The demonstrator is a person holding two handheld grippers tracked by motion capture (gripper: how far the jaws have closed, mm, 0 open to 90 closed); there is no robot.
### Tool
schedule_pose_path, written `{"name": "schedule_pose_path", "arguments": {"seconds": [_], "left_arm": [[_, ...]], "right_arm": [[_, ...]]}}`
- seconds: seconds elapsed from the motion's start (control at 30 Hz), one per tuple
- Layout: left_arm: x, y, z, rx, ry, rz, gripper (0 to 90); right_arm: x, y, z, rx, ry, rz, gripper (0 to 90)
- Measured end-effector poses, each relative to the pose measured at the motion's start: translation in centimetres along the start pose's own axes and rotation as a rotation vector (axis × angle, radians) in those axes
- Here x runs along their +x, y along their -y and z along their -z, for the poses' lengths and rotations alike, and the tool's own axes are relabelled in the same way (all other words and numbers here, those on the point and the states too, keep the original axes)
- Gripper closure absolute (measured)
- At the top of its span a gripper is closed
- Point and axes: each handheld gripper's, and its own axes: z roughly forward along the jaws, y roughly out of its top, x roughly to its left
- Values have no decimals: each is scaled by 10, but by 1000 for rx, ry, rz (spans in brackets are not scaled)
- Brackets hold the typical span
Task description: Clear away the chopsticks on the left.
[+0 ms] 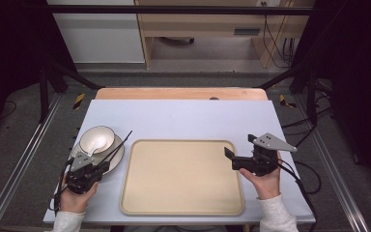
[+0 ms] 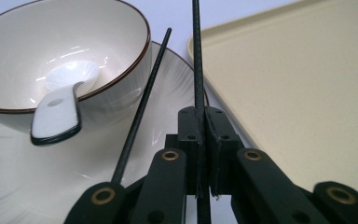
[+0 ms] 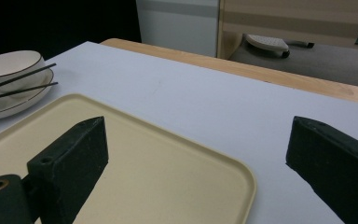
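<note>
A white bowl (image 1: 97, 138) with a dark rim stands on a white plate (image 1: 117, 157) at the table's left, and a white spoon (image 2: 58, 112) lies in the bowl. My left gripper (image 1: 101, 165) is at the plate's near edge, shut on one black chopstick (image 2: 197, 56) that points up and to the right. Just to its left a second chopstick (image 2: 142, 102) lies slanted over the plate, outside the jaws. A beige tray (image 1: 182, 176) sits mid-table. At the tray's right edge my right gripper (image 1: 240, 146) stands open with nothing between its jaws.
The table top (image 1: 183, 118) is pale, with a wooden strip (image 1: 181, 93) along its far edge. Metal frame rails run along both sides. Beyond the table are cabinets and cables on the floor.
</note>
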Motion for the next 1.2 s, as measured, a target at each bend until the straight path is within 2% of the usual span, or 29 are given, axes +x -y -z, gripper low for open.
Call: {"name": "schedule_pose_path", "arguments": {"seconds": [0.2, 0.47, 0.63, 0.67, 0.73, 0.9, 0.97, 1.13, 1.2], "left_arm": [[-12, -2, 4, -39, -13, 34, 853], [-28, -3, 3, -55, -34, 64, 854], [-40, -3, 4, -86, -65, 103, 854], [-40, -3, 4, -86, -65, 103, 854], [-44, -4, 2, -98, -70, 129, 854], [-50, -7, 0, -104, -78, 148, 854], [-56, -9, -1, -118, -78, 174, 854], [-66, -11, -2, -133, -81, 205, 854], [-72, -12, -3, -145, -86, 234, 854]], "right_arm": [[0, 0, 0, 0, 0, -2, 58], [1, 1, -1, 10, 1, -5, 59], [1, 1, -2, 9, -1, -9, 59], [1, 1, -2, 10, 0, -4, 59], [1, 1, -2, 8, -2, -10, 59], [2, 1, 0, 1, -8, -15, 59], [1, 0, 2, -7, -5, -10, 58], [0, -1, 3, -9, 2, -4, 54], [0, 0, 2, -6, 2, -1, 54]]}}
